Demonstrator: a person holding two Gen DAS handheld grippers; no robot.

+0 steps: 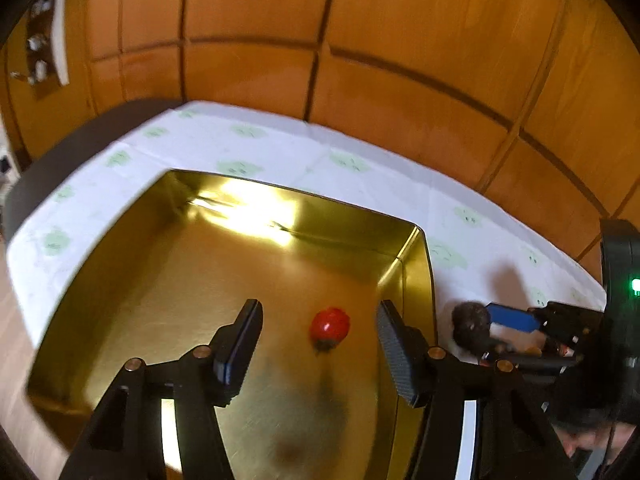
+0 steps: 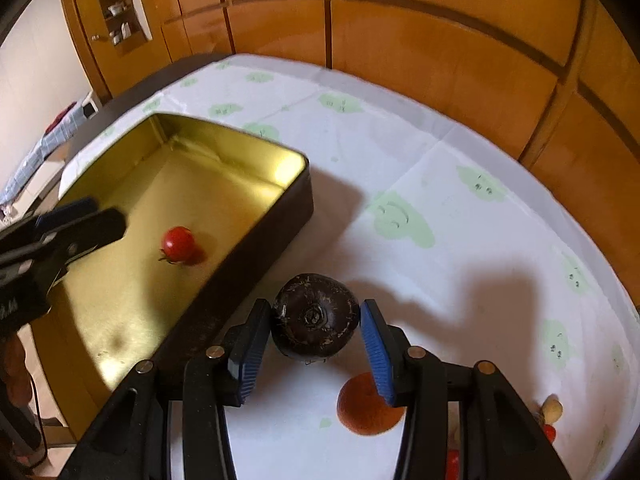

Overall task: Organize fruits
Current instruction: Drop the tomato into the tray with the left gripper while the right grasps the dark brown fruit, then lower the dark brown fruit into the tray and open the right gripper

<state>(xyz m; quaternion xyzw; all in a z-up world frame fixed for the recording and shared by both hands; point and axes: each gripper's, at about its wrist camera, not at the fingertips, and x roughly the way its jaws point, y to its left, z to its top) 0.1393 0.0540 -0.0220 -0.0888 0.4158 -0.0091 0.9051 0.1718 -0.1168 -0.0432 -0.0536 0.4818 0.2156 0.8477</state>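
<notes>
A small red tomato (image 1: pixel 330 324) (image 2: pixel 178 243) lies on the floor of the gold-lined tin (image 1: pixel 416 264) (image 2: pixel 256 248). My left gripper (image 1: pixel 318 344) hangs over the tin, open, with the tomato lying just beyond its fingertips and touching neither pad. In the right wrist view, the left gripper (image 2: pixel 100 216) shows at the left edge. My right gripper (image 2: pixel 314 344) is shut on a dark round fruit (image 2: pixel 314 316) (image 1: pixel 472 326), held just outside the tin's right wall. An orange fruit (image 2: pixel 368 410) lies on the cloth under the right finger.
The table wears a white cloth with green smiley patches (image 2: pixel 404 220). A beige nut-like item (image 2: pixel 554 408) and small red pieces (image 2: pixel 550 432) lie at the near right. Wooden panelling (image 1: pixel 360 60) stands behind the table.
</notes>
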